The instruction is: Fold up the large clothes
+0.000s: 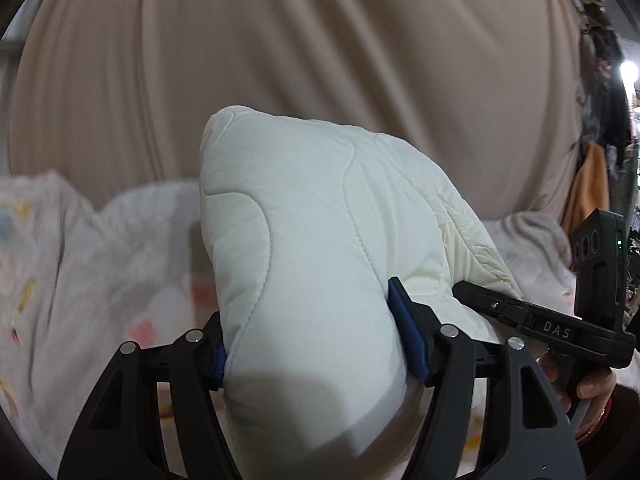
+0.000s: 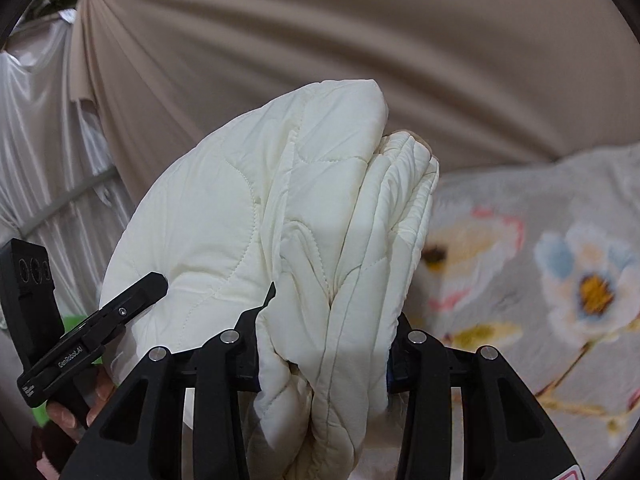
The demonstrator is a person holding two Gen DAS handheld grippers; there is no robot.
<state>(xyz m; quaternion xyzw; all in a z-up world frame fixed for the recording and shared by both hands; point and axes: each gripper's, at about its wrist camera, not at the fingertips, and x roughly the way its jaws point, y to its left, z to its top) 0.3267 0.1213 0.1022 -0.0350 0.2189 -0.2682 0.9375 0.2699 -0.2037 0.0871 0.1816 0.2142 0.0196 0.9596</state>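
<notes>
A thick cream quilted garment (image 1: 304,240) bulges up between the blue pads of my left gripper (image 1: 316,340), which is shut on a wide fold of it. The right gripper's black body (image 1: 560,328) and a hand (image 1: 596,396) show at the right edge of the left wrist view. In the right wrist view the same garment (image 2: 280,220), bunched into several layers, is pinched by my right gripper (image 2: 324,344), shut on it. The left gripper's body (image 2: 96,328) and a hand (image 2: 68,420) appear at the lower left there. Both pieces are held up above the bed.
A floral bedsheet (image 2: 540,260) covers the bed below and to the right; it shows blurred in the left wrist view (image 1: 80,260). A beige curtain (image 1: 280,60) hangs close behind. White satin drapes (image 2: 36,140) are at the left, cluttered dark items (image 1: 600,60) at the right.
</notes>
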